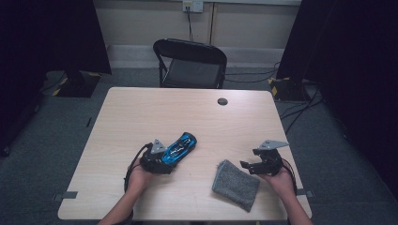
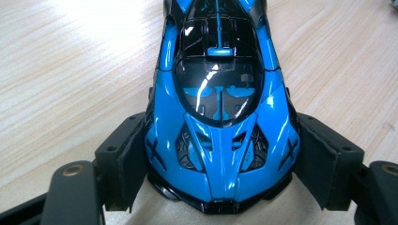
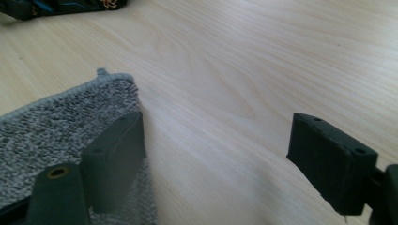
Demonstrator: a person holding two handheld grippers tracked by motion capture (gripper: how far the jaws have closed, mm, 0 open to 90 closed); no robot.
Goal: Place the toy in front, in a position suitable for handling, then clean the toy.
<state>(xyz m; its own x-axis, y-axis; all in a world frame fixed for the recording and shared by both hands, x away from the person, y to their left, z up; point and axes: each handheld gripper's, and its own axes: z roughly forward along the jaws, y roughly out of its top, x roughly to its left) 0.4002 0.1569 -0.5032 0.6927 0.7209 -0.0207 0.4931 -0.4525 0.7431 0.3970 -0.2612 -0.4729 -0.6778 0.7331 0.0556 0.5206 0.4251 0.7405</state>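
A glossy blue and black toy car [image 1: 180, 146] lies on the wooden table [image 1: 187, 112], left of centre. My left gripper [image 1: 165, 158] is shut on its front end. In the left gripper view both pads press the sides of the car [image 2: 220, 117] near its nose, the left gripper [image 2: 218, 136] straddling the hood. A folded grey cloth [image 1: 236, 184] lies near the front right. My right gripper [image 1: 248, 158] hovers just right of it, open. In the right gripper view the right gripper [image 3: 220, 136] has bare table between its jaws, and the cloth [image 3: 56, 126] lies under the left jaw.
A black folding chair [image 1: 190, 63] stands behind the table's far edge. A round dark cable hole [image 1: 222, 101] sits in the tabletop near the back. Cables run over the floor at the right.
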